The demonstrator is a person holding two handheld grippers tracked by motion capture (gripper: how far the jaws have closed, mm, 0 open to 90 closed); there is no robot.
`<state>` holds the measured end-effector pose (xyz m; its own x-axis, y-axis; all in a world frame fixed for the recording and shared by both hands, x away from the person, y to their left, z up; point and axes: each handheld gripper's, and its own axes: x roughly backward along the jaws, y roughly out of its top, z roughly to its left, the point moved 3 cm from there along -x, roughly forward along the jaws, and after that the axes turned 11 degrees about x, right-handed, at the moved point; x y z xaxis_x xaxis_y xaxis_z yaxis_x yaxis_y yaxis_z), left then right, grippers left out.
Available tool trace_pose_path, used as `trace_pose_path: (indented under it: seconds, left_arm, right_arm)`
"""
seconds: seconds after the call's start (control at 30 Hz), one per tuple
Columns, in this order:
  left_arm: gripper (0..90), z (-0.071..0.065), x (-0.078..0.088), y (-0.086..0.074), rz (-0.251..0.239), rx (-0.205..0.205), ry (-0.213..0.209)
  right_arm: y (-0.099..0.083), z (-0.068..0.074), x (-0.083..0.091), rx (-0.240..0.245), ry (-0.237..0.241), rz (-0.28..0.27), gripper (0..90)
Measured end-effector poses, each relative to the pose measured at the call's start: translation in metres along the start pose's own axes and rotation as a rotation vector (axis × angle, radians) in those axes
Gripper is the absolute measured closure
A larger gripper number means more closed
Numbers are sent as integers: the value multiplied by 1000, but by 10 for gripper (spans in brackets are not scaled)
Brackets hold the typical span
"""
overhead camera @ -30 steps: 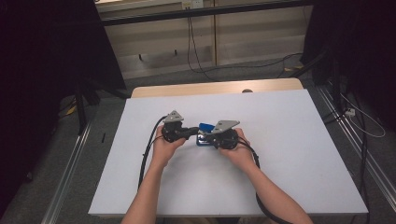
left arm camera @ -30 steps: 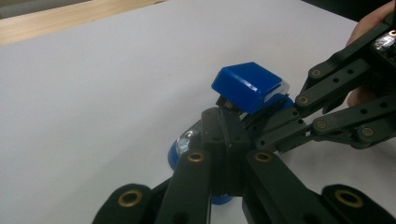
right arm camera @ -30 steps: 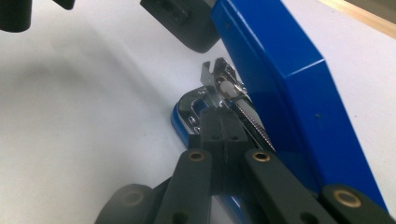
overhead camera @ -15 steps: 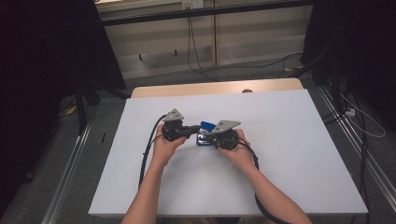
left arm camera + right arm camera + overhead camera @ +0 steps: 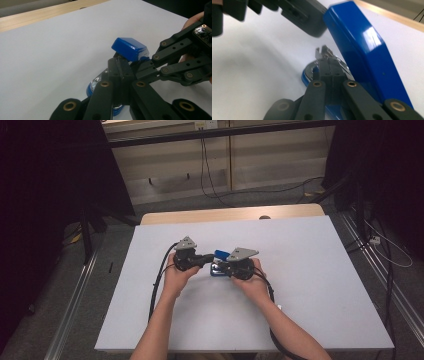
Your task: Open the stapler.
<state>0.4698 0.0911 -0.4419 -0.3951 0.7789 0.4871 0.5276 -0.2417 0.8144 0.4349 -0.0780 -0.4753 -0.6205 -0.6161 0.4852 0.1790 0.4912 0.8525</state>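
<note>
A dim room with dark curtains at both sides and loose cables on the floor surrounds a white tabletop (image 5: 300, 285) with a wooden strip along its far edge. The person's forearms enter from the near side, and both tools meet near the centre of the sheet.

The object is a blue stapler (image 5: 218, 261), lying on the tabletop between the two tools with its blue top cover (image 5: 130, 48) swung up and its metal magazine exposed.

The left hand-held gripper (image 5: 121, 68) has its jaws together at the stapler, just beneath the raised cover; whether they pinch a part of it cannot be told. The right hand-held gripper (image 5: 327, 65) has its jaws together over the metal rail, with the cover rising just to the right of them; whether metal is actually pinched between them cannot be told.

Probable faults from this position:
- The cover could snap down onto the left jaws if support slips, since the hinge is likely sprung
- The base could slide on the smooth sheet if the right tool loses its hold, because nothing else anchors it
- The two linkages sit almost touching; a further push inward could make them collide

The surface carries nothing else near the tools
</note>
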Motion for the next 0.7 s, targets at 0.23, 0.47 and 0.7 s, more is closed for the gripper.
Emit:
trace_pose_path:
  seconds: [0.23,0.47,0.7]
  left_arm:
    - [900,0,0,0,-2,-5,1]
    - [900,0,0,-1,-4,0,3]
    - [900,0,0,-1,-9,0,-7]
  right_arm:
    - [1,2,-3,-19,-46,-17,900]
    - [4,9,-8,-26,-82,-44,900]
    - [4,8,-6,-7,-136,-48,900]
